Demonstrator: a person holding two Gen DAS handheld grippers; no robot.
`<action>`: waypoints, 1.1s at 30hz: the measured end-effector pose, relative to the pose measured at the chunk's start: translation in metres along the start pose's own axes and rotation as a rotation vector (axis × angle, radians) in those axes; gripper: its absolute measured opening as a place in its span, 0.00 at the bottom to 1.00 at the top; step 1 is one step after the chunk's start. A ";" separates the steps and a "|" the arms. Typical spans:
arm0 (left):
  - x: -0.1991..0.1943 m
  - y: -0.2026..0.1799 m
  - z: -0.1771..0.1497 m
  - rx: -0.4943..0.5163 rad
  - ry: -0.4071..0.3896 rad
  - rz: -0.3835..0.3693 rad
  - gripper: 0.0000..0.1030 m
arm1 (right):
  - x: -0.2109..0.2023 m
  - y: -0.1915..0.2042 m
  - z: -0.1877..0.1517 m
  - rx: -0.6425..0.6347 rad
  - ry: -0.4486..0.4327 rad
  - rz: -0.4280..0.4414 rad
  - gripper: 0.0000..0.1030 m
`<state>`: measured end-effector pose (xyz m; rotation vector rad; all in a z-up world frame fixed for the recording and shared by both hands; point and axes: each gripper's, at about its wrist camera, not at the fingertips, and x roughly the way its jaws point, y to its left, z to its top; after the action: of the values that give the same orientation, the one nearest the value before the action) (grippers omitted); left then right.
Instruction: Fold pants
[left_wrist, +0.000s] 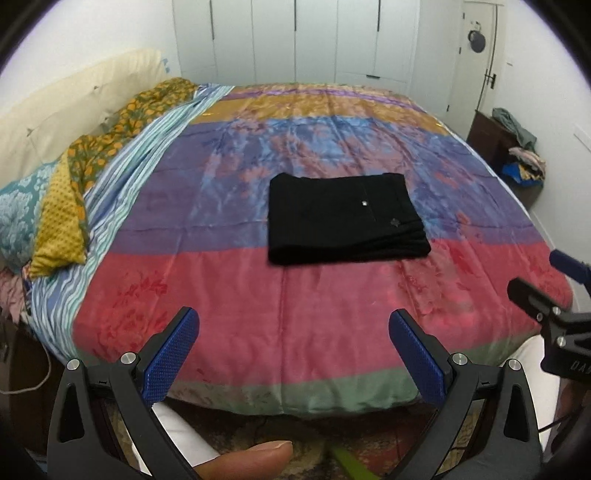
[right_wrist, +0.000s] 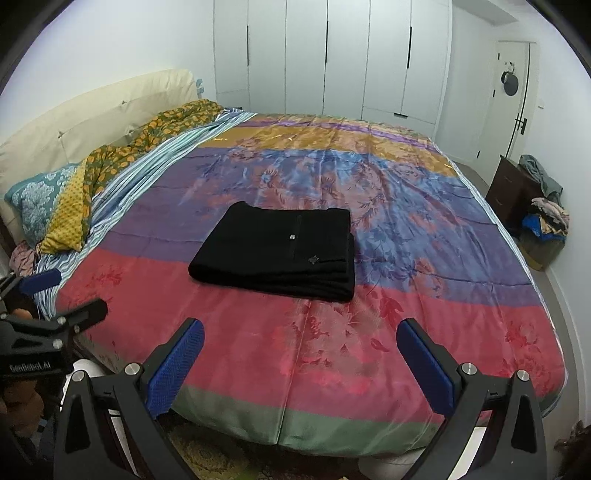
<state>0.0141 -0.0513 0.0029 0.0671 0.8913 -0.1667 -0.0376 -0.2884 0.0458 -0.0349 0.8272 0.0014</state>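
Partly cropped: right gripper (left_wrist: 546, 280) fingers.

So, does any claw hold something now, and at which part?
Nothing is held. The left claw and right claw are both open, apart from the folded black pants on the bed.

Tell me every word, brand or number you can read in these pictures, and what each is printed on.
"GenRobot.AI": white letters on the black body of the left gripper, seen at the left edge of the right wrist view.
"DA": start of a word cut off by the picture's edge, on the black body of the right gripper, seen in the left wrist view.
The small emblem on the folded black pants shows no readable letters.
Nothing else carries text.
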 end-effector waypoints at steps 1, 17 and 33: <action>0.000 0.001 -0.001 -0.003 0.000 -0.001 1.00 | 0.001 0.000 -0.001 0.004 0.006 -0.001 1.00; 0.000 -0.002 0.000 0.007 0.005 0.005 1.00 | 0.000 0.005 -0.002 -0.011 0.018 -0.004 1.00; 0.006 -0.008 0.001 0.039 0.024 0.051 0.99 | 0.007 0.005 0.002 -0.009 0.027 -0.030 1.00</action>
<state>0.0171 -0.0598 -0.0015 0.1282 0.9095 -0.1355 -0.0314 -0.2838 0.0421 -0.0563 0.8541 -0.0234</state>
